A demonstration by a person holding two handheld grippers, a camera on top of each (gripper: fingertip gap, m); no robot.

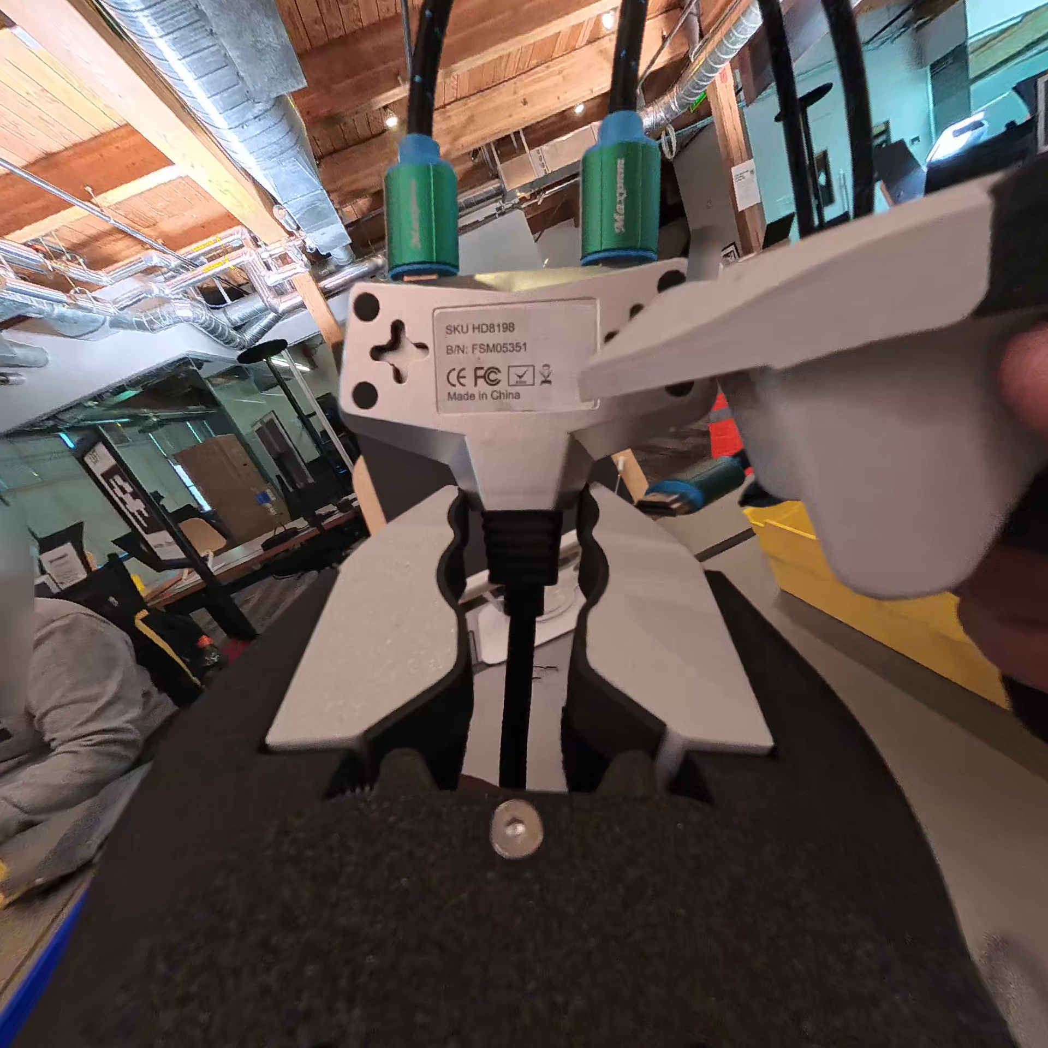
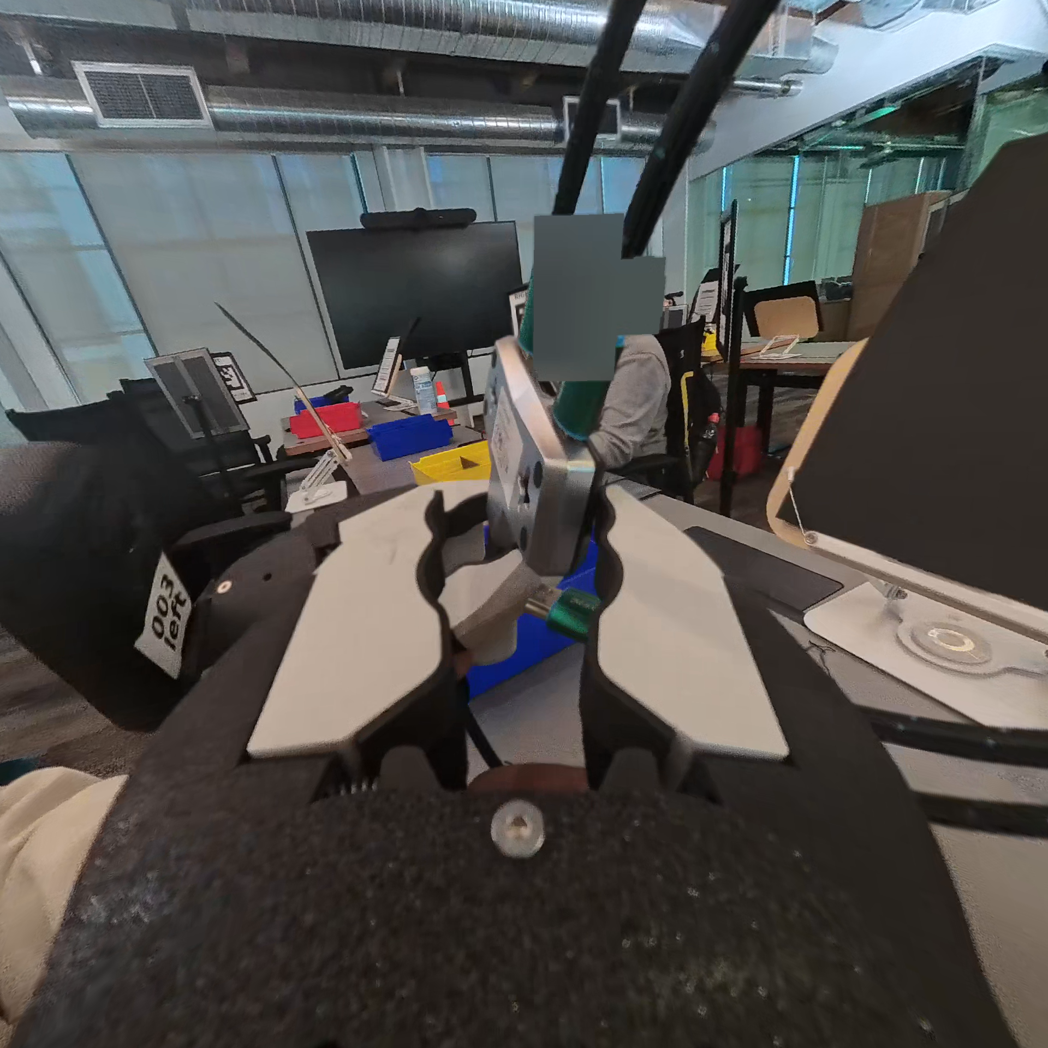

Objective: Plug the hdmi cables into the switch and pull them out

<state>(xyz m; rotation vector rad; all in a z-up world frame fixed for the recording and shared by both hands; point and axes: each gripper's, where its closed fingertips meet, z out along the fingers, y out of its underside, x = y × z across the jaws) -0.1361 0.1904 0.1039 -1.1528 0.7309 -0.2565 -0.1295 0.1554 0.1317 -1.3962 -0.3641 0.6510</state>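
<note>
So the left gripper point(image 1: 519, 510) is clamping the narrow neck of the silver switch point(image 1: 510, 363), right where its black ribbed cable point(image 1: 519, 652) comes out, holding it up in the air with the underside facing the camera. The left wrist view is giving the clean look: two green-and-blue HDMI plugs, one at point(image 1: 421, 218) and one at point(image 1: 620, 207), are sitting in the ports on the far edge, and a pale sticker point(image 1: 513, 356) with small printed lines and compliance marks is covering the back of the switch; the plug shells are carrying a brand word too. The right wrist view is only seeing the switch point(image 2: 539, 482) edge-on, but it's showing what the other barely catches: the right gripper point(image 2: 519, 544) is pinching a third green plug point(image 2: 570, 612) against its right finger, metal tip pointing at the switch, not inserted. That plug point(image 1: 694, 490) is just peeking out in the left view below the right gripper point(image 1: 794, 363). Hard to say how firm that grip is, since the jaws are looking fairly wide. Also a white tag point(image 2: 164, 615) is sticking on the left gripper's body, and a yellow bin point(image 1: 839, 584) is sitting on the grey table point(image 1: 935, 765).
</note>
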